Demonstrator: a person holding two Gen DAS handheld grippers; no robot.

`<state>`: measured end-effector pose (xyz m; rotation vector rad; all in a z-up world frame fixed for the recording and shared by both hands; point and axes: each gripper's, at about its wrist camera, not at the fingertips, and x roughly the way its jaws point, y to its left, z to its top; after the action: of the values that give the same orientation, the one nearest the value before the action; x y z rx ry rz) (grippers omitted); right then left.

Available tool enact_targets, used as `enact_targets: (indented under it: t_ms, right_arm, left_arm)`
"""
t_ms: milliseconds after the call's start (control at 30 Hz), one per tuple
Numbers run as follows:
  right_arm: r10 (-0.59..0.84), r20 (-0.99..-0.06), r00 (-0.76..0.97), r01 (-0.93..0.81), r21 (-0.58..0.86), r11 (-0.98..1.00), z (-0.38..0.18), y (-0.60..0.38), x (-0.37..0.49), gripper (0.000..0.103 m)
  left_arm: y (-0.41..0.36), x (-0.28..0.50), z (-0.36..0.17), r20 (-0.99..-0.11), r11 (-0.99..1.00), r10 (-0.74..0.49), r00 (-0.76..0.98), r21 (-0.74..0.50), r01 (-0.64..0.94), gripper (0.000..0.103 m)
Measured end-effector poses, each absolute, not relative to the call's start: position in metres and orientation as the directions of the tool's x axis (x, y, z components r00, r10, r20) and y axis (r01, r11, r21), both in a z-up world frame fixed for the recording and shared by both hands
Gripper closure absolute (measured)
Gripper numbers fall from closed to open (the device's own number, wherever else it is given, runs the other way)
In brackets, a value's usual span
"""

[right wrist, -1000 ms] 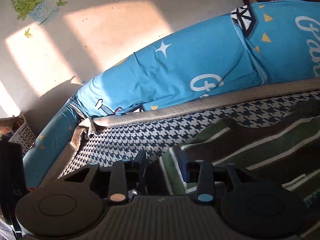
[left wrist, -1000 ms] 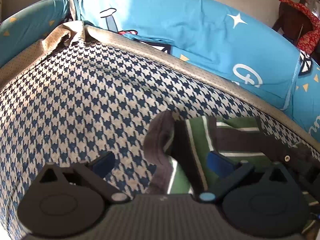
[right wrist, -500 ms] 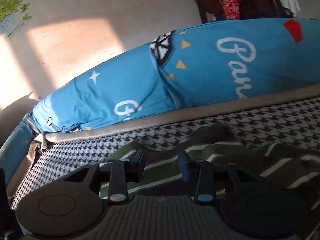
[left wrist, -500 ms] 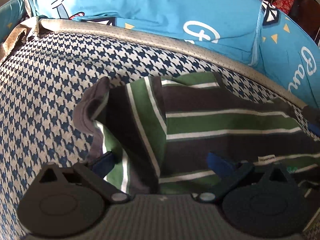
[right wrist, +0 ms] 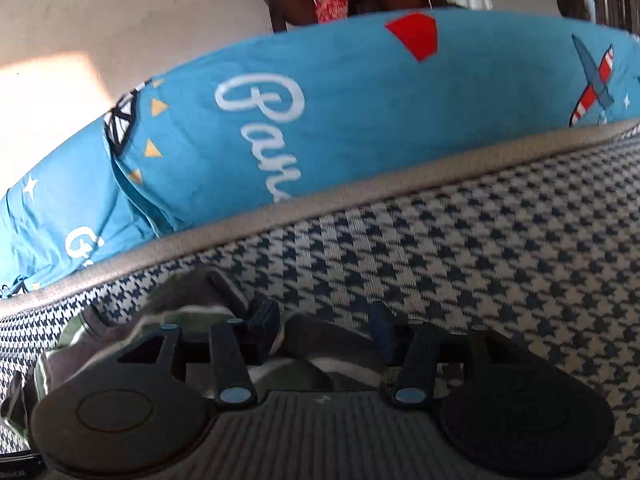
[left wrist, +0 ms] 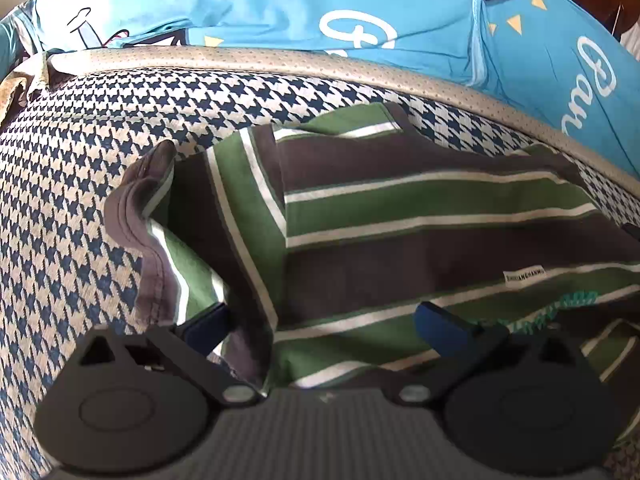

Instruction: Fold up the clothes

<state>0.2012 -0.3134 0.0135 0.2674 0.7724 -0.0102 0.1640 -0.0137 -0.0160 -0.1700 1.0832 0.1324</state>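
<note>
I see a houndstooth-covered surface (left wrist: 80, 184) edged by a beige padded rim (left wrist: 280, 62), with a blue printed cushion (left wrist: 280, 4) behind it, and on the surface lies the green, grey and white striped garment (left wrist: 400, 200), partly folded, a white label (left wrist: 524, 278) showing near its lower right. My left gripper (left wrist: 320, 320) hangs over the garment's near edge with jaws spread wide and cloth between them, unpinched. My right gripper (right wrist: 326, 330) is over a bunched end of the garment, its jaws opening, fabric lying loose between them.
</note>
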Motion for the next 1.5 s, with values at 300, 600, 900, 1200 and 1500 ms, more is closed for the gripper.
enact_targets:
  t_ms: [300,600,900,1200,1500]
  right_arm:
    - [0.192,-0.693,0.695,0.052,0.315,0.948,-0.002,-0.307,0.200,0.086]
    - [0.221,-0.575,0.788,-0.024,0.329,0.944,0.027,-0.308,0.187,0.092]
    - [0.280,-0.437,0.855,-0.234,0.157,0.959,0.063,-0.280,0.139,0.092]
    - [0.425,-0.543,0.724,-0.507,0.000,0.862,0.038,-0.224,0.077,0.092]
    - [0.471,-0.707,0.527,-0.683,-0.022,0.730,-0.002,-0.195,0.060,0.085]
  left_arm:
    - [-0.030,0.163,-0.026,-0.888,0.988,0.076,0.453,0.006,-0.154,0.000]
    - [-0.030,0.163,-0.028,-0.889,0.988,0.076,0.452,0.007,-0.153,0.000]
    - [-0.026,0.165,-0.028,-0.895,0.987,0.063,0.442,-0.009,-0.159,0.000]
    - [-0.013,0.163,-0.020,-0.888,0.972,0.018,0.459,-0.092,-0.218,0.000]
    - [-0.012,0.161,-0.013,-0.874,0.972,0.012,0.486,-0.104,-0.210,0.000]
